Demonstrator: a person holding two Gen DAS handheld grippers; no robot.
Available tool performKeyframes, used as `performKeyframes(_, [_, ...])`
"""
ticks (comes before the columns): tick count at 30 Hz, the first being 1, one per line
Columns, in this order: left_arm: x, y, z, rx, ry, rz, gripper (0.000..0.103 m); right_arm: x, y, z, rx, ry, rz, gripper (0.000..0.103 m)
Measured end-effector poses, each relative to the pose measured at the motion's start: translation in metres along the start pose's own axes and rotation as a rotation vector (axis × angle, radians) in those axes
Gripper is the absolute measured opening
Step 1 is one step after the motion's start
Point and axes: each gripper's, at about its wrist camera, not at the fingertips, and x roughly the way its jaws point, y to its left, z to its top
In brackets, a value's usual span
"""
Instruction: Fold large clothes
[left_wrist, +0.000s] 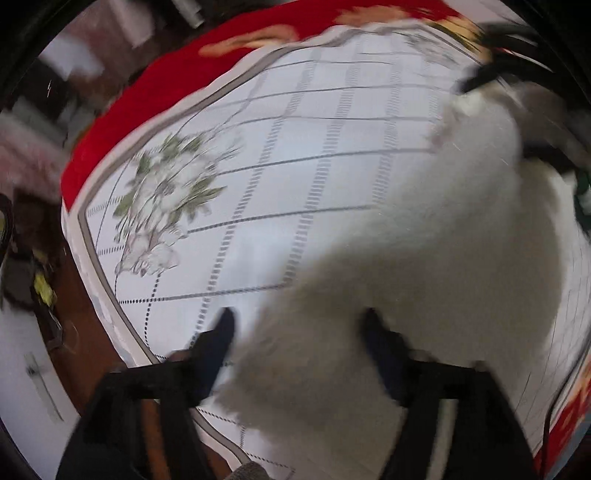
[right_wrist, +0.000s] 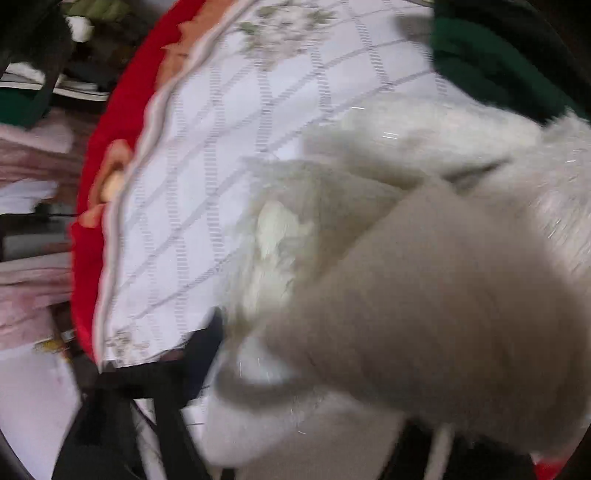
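Note:
A white fluffy garment (left_wrist: 424, 258) lies bunched on a white checked bed cover (left_wrist: 258, 166) with a flower print. In the left wrist view my left gripper (left_wrist: 299, 332) is open, its dark fingers (left_wrist: 218, 343) spread wide, with the garment's near edge between them. In the right wrist view the same fluffy garment (right_wrist: 424, 277) fills the right side, very close and blurred. It covers my right gripper's right finger; only the left finger (right_wrist: 207, 343) shows. The other gripper (left_wrist: 491, 74) shows at the garment's far end in the left wrist view.
A red blanket (left_wrist: 147, 92) with orange patterns borders the cover. The bed edge and brown floor (left_wrist: 85, 314) lie left. Pink folded cloth (right_wrist: 33, 229) is stacked beyond the bed in the right wrist view. A dark green fabric (right_wrist: 491, 62) sits at the far right.

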Motion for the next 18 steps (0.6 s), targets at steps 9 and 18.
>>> performKeyframes(9, [0.038, 0.015, 0.004, -0.093, 0.092, -0.022, 0.088, -0.098, -0.143, -0.041, 0.179, -0.252, 0.127, 0.091])
performKeyframes(18, [0.041, -0.003, 0.001, -0.06, 0.069, 0.021, 0.09, -0.019, -0.249, -0.02, 0.372, -0.282, 0.383, 0.059])
